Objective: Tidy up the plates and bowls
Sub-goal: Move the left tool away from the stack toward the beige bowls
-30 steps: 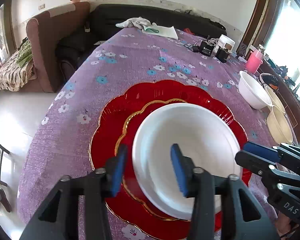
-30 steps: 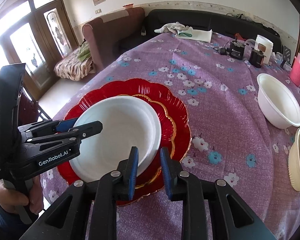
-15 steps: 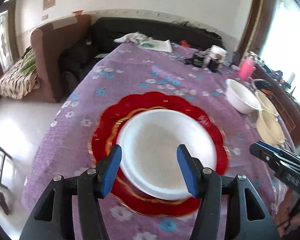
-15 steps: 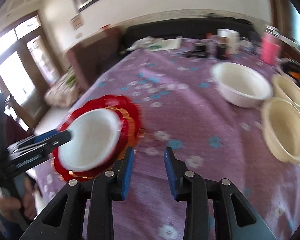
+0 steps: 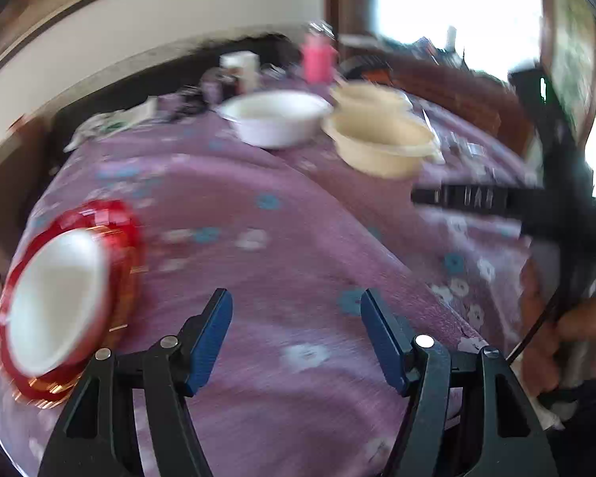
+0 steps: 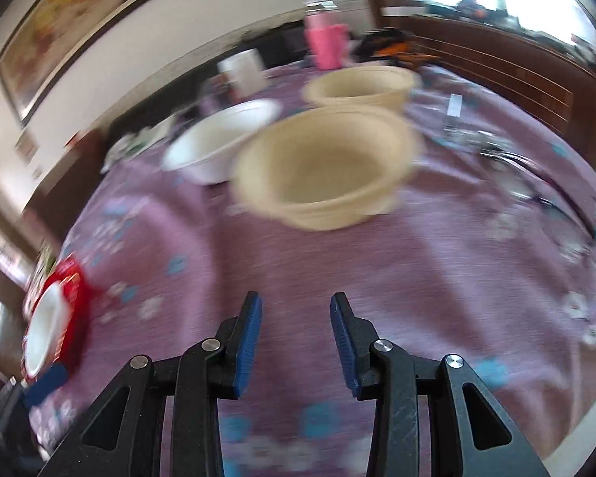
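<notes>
A white plate (image 5: 55, 298) lies stacked on red scalloped plates (image 5: 123, 238) at the left of the purple flowered tablecloth (image 5: 298, 246). Farther off stand a white bowl (image 5: 276, 119) and two cream bowls (image 5: 381, 145). My left gripper (image 5: 296, 310) hovers over bare cloth, its jaws opening with nothing between them. In the right wrist view the near cream bowl (image 6: 326, 171) sits ahead of my right gripper (image 6: 296, 314), with the second cream bowl (image 6: 361, 81) and the white bowl (image 6: 222, 139) behind. Its jaws are opening and empty. The plate stack (image 6: 55, 318) is far left. Both views are blurred.
A pink cup (image 6: 326, 45), a white mug (image 6: 242, 69) and small dark items stand at the table's far side. Cutlery or cables (image 6: 508, 159) lie at right. A person's hand (image 5: 568, 330) holds the right gripper's black body (image 5: 536, 206). A dark sofa lies beyond.
Both grippers swung right, away from the plate stack and toward the bowls. Both jaws widened. The white plate stays on the red plates, now far left in both views.
</notes>
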{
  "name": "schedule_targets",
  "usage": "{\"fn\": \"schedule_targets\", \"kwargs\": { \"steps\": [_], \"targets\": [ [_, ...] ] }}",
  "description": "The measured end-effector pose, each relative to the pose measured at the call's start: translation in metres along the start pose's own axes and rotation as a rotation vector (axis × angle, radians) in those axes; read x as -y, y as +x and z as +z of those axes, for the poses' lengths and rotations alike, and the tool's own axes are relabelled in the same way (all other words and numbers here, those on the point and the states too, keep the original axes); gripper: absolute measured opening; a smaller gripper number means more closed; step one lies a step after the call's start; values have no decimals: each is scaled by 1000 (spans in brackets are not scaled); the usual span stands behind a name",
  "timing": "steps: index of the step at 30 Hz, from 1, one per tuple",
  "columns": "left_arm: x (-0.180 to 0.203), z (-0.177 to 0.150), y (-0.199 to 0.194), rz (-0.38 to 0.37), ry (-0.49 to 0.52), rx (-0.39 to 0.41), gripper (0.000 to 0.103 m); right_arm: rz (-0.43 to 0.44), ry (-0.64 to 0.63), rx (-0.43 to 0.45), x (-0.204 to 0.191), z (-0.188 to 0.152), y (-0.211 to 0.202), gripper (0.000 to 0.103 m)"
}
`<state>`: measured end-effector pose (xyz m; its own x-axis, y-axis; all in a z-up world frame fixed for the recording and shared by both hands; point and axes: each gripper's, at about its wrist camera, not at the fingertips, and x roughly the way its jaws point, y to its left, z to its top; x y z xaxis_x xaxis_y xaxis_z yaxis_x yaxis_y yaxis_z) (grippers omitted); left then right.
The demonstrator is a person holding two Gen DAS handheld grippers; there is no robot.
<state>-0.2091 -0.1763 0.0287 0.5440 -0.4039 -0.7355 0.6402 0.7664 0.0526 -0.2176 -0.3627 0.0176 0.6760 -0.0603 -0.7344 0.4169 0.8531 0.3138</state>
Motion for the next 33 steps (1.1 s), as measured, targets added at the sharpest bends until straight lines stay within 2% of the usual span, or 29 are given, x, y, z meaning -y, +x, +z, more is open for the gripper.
{"fn": "schedule_targets", "kwargs": {
  "steps": [4,7,10,12,14,22,25,27,33],
  "targets": [
    [8,9,33,-12,25,-43,67,-31,54,-7,28,6,8,39],
    [4,19,45,1,16,-35,67,-30,55,10,33,7,10,40],
    [-8,29,53,-28,-44,-50,67,-42,40,16,30,6,11,40],
    [-16,31,61,-45,-88,-96,71,-36,39,9,29,7,10,40],
    [-21,32,63,-55,-111,-100,74,-22,45,8,32,7,8,40],
    [-19,31,63,-32,-105,-99,74,25,121,30,52,23,-12,40],
    [-19,30,63,-30,-103,-100,75,76,167,18,57,37,-13,41],
    [-20,31,62,-29,-102,-100,75,112,192,12,58,49,-10,41],
    [-19,31,62,-31,-103,-98,75,82,258,-44,64,78,24,40]
  ]
}}
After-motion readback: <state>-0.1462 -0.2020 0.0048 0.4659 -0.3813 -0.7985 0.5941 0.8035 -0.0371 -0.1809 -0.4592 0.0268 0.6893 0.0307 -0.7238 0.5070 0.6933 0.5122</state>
